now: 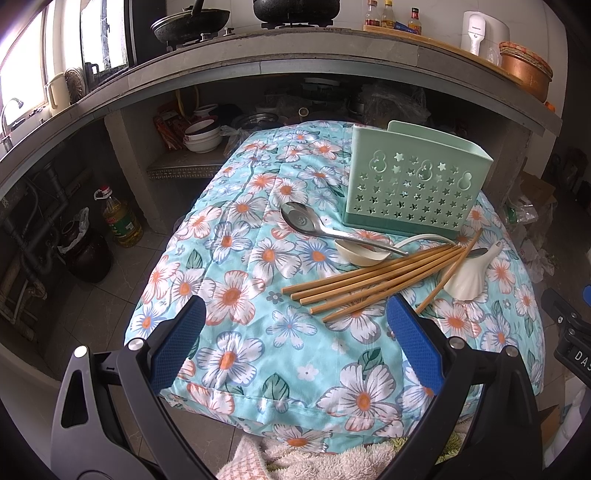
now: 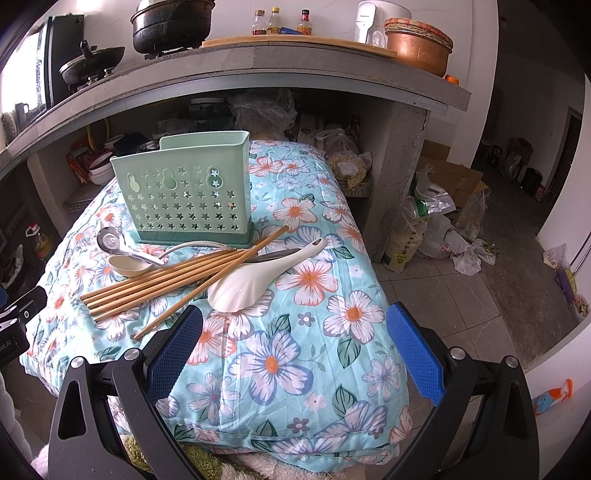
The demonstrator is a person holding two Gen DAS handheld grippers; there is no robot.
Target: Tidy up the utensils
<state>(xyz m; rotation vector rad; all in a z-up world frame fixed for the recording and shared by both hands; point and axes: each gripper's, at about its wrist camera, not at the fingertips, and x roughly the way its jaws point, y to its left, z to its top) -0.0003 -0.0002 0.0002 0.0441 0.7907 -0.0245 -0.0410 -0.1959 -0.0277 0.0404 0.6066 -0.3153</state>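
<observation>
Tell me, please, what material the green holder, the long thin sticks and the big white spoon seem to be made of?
Green holder: likely plastic, matte pale green, with moulded star-shaped cut-outs.
Sticks: look like bamboo or wood, tan and unpainted, with a dull surface.
Big white spoon: smooth, slightly glossy white with a ribbed bowl; plastic or ceramic, the pictures cannot settle which.

Chopsticks (image 2: 162,282) before utensil holder (image 2: 188,195)

It was a home kitchen: along the top of the frame a concrete worktop (image 2: 332,55) carried a black wok (image 2: 92,64) on a gas burner, sauce bottles (image 2: 282,22) and a copper pot (image 2: 419,46); stacked bowls (image 1: 201,134) sat underneath, a cooking-oil jug (image 1: 122,218) at lower left.
</observation>
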